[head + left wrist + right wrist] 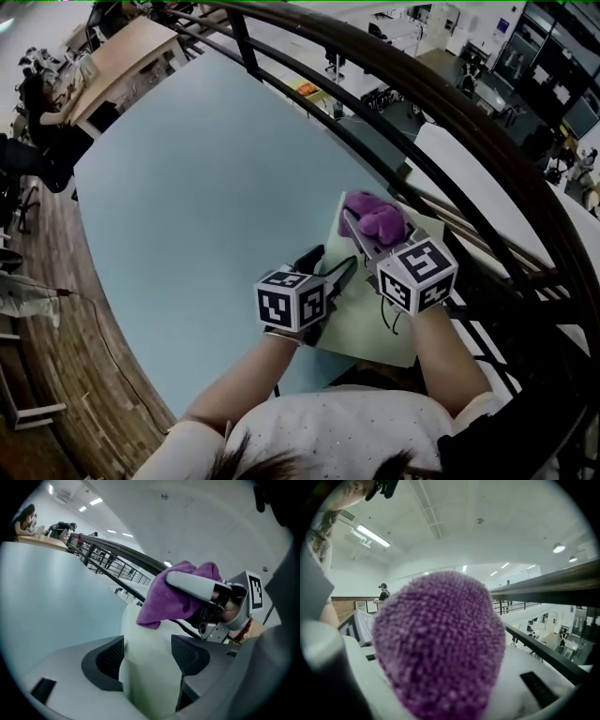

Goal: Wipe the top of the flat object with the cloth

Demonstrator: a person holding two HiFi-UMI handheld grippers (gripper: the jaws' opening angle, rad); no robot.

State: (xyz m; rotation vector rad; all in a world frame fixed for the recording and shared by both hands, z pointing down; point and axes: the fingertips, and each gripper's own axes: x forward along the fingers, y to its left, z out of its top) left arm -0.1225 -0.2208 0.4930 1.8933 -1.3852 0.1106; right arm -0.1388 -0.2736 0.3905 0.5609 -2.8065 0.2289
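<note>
The cloth clamped in the right claw is a purple, nubby pile fabric, soft and matt. The flat object, lying between the jaws of the left claw, is a pale green sheet, smooth and matt. That claw's body looks like grey matt plastic, and its pads are dark and ribbed. Under both claws the table is smooth, matt pale blue. Beyond them the railing looks like dark painted metal.

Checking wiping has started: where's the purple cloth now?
Head view, right side: purple cloth in the right gripper, at the pale green sheet's far end by the railing.
</note>
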